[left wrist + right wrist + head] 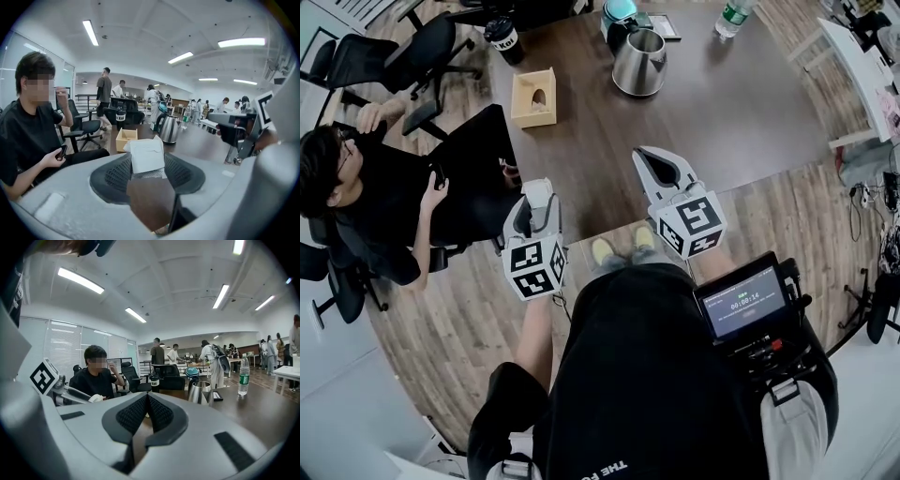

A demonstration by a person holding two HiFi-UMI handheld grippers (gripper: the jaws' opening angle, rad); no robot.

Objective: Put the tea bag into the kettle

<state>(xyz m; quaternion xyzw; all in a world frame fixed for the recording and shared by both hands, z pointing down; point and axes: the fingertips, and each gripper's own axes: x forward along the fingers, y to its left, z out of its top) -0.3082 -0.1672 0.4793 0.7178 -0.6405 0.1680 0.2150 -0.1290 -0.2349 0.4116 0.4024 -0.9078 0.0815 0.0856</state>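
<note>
Tea bag (147, 156), a white paper sachet, stands upright, pinched in my left claw (536, 199), which I hold up by the near edge of the dark surface (722, 122). Farther back on the surface I see an open wooden box (533, 97), then the steel kettle (639, 64) to its right, well apart from the bag. My right claw (146, 401) is pressed together and empty.

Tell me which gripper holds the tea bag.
The left gripper: a white tea bag sits clamped between its jaws, while the right gripper is shut and empty.
</note>
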